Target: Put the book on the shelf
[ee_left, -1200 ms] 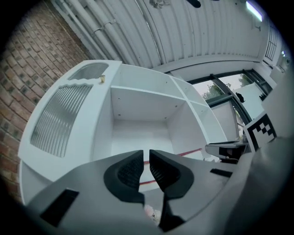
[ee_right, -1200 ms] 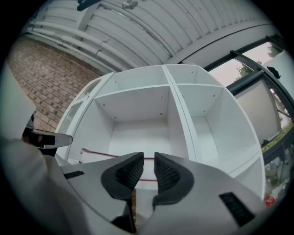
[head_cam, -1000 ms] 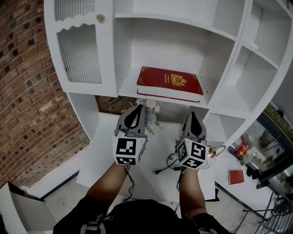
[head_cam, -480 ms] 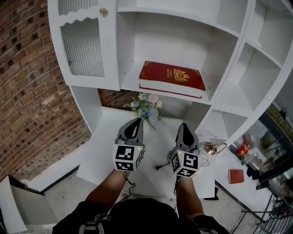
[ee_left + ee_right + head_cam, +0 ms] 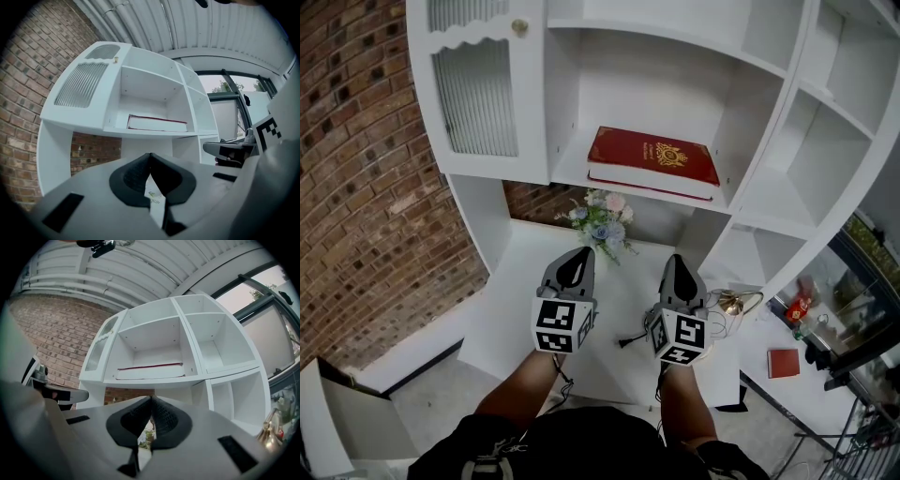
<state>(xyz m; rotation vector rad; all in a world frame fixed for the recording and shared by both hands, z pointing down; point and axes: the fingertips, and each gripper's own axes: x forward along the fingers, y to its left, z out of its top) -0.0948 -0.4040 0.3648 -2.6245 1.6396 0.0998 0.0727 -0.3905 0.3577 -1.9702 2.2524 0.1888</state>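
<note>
A red book (image 5: 654,160) with a gold emblem lies flat on the white shelf (image 5: 567,174) of the cabinet, cover up. Its page edge (image 5: 157,123) shows in the left gripper view, and the book (image 5: 150,369) appears as a thin red line in the right gripper view. My left gripper (image 5: 578,257) and right gripper (image 5: 676,263) hang side by side below the shelf, well back from the book. Both are shut with nothing between their jaws.
A small flower bouquet (image 5: 602,218) stands on the white desk (image 5: 516,309) under the shelf. A glass-fronted cabinet door (image 5: 478,94) is left of the book's bay. Brick wall (image 5: 366,187) at left. Cables (image 5: 635,339) and a brass bell (image 5: 731,302) lie by the right gripper.
Both grippers have drawn back and down from the shelf over the last second, mostly in the first half. The book stays flat on the shelf.
</note>
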